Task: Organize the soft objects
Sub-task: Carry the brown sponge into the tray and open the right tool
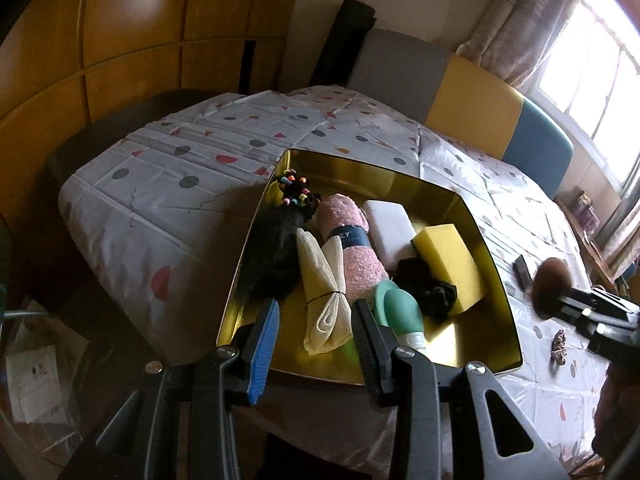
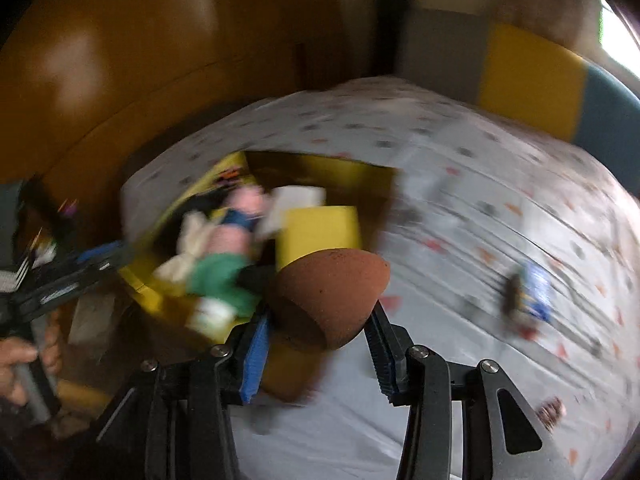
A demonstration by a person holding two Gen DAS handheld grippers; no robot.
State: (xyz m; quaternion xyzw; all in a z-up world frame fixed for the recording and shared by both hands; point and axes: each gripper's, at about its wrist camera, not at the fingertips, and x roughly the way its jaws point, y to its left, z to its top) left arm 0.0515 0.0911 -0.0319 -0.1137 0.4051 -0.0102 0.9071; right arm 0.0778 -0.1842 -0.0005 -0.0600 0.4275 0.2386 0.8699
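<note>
right gripper (image 2: 320,320): fingers pinching the brown sponge (image 2: 332,296); light hold, may slip short of the tray (image 1: 496,280).
left gripper (image 1: 316,320): fingers spread, empty.

1. Tray (image 1: 472,216), centre frame: gold, glossy.
2. Rolled towel (image 1: 352,248): pink with a navy band.
3. Sponge (image 1: 448,256): yellow.
4. Egg-shaped sponge (image 2: 332,300), lower centre: rust brown.
5. Bedcover (image 1: 160,184), left: white with grey dots and red triangles.

A lived-in home, a dining corner by the look of it: patterned tablecloth (image 1: 168,184), wooden wall panels (image 1: 132,20), a padded bench back (image 1: 472,96), and curtains (image 1: 520,24) at a bright window (image 1: 592,68).
</note>
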